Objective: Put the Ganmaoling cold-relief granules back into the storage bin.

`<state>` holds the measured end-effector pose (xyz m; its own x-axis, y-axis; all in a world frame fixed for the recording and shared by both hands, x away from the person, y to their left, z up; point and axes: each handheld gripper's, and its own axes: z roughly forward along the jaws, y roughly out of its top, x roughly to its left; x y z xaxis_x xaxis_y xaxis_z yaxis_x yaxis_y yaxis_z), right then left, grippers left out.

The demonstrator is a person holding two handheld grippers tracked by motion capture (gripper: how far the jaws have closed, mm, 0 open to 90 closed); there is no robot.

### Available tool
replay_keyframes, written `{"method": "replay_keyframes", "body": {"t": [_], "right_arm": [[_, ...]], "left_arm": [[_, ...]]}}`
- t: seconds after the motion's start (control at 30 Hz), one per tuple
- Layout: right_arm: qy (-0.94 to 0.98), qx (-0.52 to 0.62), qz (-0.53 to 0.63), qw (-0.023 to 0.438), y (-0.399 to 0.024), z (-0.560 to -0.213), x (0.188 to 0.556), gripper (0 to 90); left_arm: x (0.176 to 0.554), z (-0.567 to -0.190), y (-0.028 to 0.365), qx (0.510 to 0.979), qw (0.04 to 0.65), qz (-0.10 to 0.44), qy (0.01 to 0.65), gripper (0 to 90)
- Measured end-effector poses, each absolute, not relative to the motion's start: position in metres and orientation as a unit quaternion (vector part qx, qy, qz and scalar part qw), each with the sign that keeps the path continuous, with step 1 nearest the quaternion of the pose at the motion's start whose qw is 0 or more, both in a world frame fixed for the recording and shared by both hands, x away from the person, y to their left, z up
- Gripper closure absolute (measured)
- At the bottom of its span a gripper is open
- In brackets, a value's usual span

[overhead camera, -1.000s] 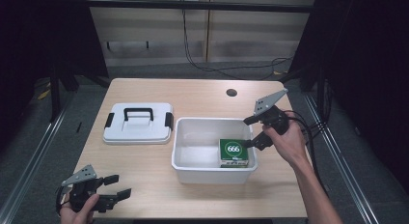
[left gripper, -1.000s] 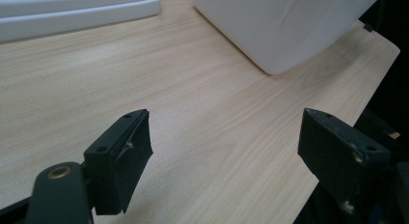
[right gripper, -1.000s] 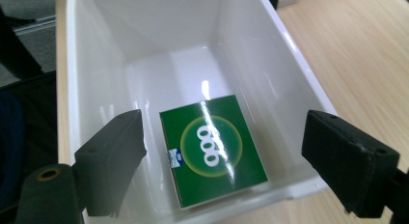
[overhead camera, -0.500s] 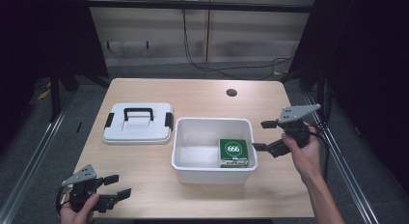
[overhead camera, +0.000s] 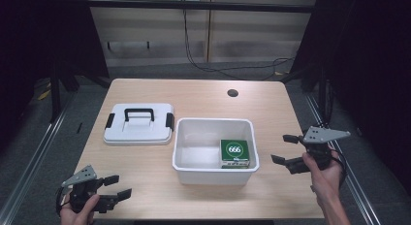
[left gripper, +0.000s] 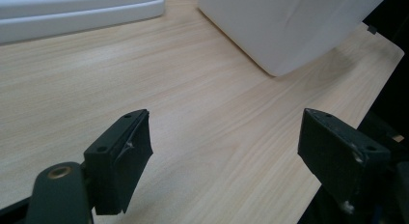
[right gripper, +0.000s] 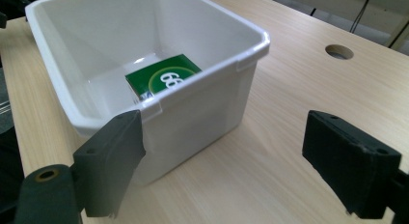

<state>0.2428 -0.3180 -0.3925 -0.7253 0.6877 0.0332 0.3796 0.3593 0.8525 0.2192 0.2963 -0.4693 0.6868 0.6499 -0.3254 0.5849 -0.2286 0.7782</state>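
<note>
High view puts the green 666-printed carton point(overhead camera: 235, 152) already inside the white plastic tub point(overhead camera: 213, 175), at its 3 o'clock end, my right gripper point(overhead camera: 288, 151) wide and empty, lid point(overhead camera: 138, 123) unfitted.

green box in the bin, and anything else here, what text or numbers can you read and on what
"666": white digits in a white ring on top of the green box lying in the white bin.
"66": the same mark, cut off by the bin's rim, in the right gripper view.
Small print on the box's front edge: too blurred to read.
The lid bears no text.
</note>
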Motion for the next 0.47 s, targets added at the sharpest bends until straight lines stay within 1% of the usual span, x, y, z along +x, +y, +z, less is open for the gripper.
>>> {"method": "replay_keyframes", "body": {"t": [0.23, 0.47], "right_arm": [[0.801, 0.35, 0.455, 0.169, -0.331, -0.417, 0.221, 13.4], [0.797, 0.371, 0.447, 0.167, -0.342, -0.441, 0.218, 13.3]], "left_arm": [[0.219, -0.469, 0.296, 0.782, 0.48, 0.037, 0.395, 19.3], [0.219, -0.469, 0.297, 0.782, 0.481, 0.036, 0.394, 19.3]]}}
